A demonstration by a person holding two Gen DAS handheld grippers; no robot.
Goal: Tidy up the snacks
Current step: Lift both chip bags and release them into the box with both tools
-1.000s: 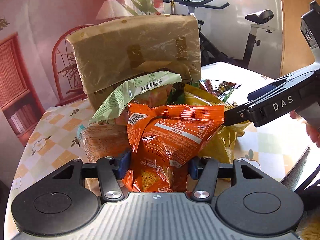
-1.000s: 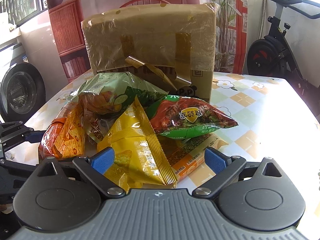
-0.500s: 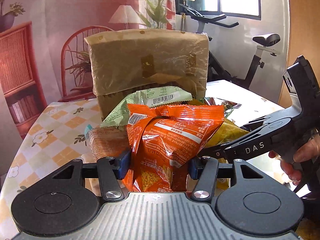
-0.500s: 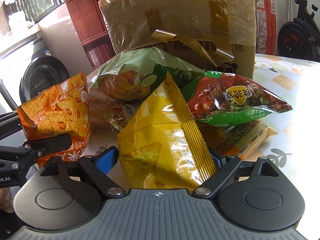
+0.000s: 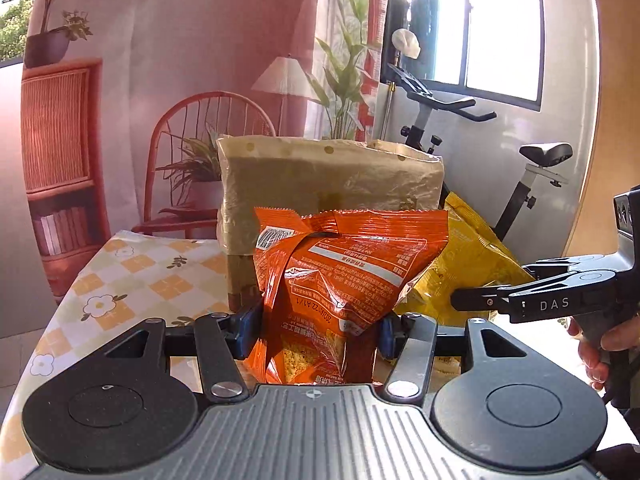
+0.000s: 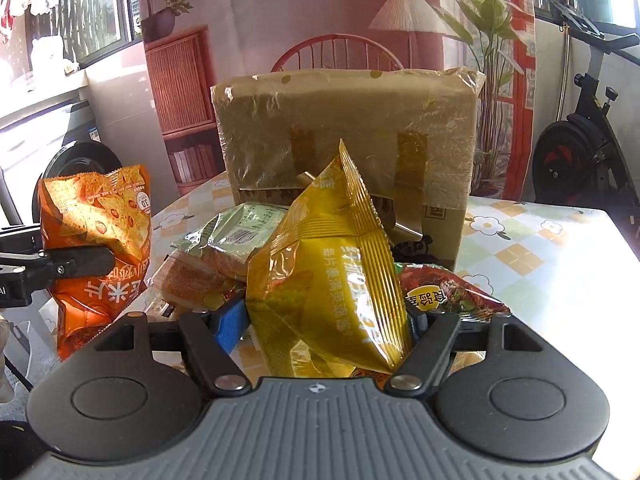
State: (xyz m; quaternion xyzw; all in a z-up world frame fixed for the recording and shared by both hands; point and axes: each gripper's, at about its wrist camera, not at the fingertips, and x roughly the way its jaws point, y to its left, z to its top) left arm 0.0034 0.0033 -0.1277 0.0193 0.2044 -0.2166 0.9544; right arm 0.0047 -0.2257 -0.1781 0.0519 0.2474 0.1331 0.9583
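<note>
Left wrist view: the left tool point(image 5: 316, 330) is clamped on an orange snack bag point(image 5: 344, 276), held up off the counter point(image 5: 132, 276) in front of a taped cardboard box point(image 5: 328, 176). Right of it, the right tool point(image 6: 324, 326) is closing around a yellow chip bag point(image 6: 332, 276), near the snack pile point(image 6: 224, 248).

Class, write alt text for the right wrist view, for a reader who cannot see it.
The right tongs are closing around a yellow bag lifted from a snack pile on a checked table. Behind stands a taped box; at left, the left tongs hold an orange bag.
</note>
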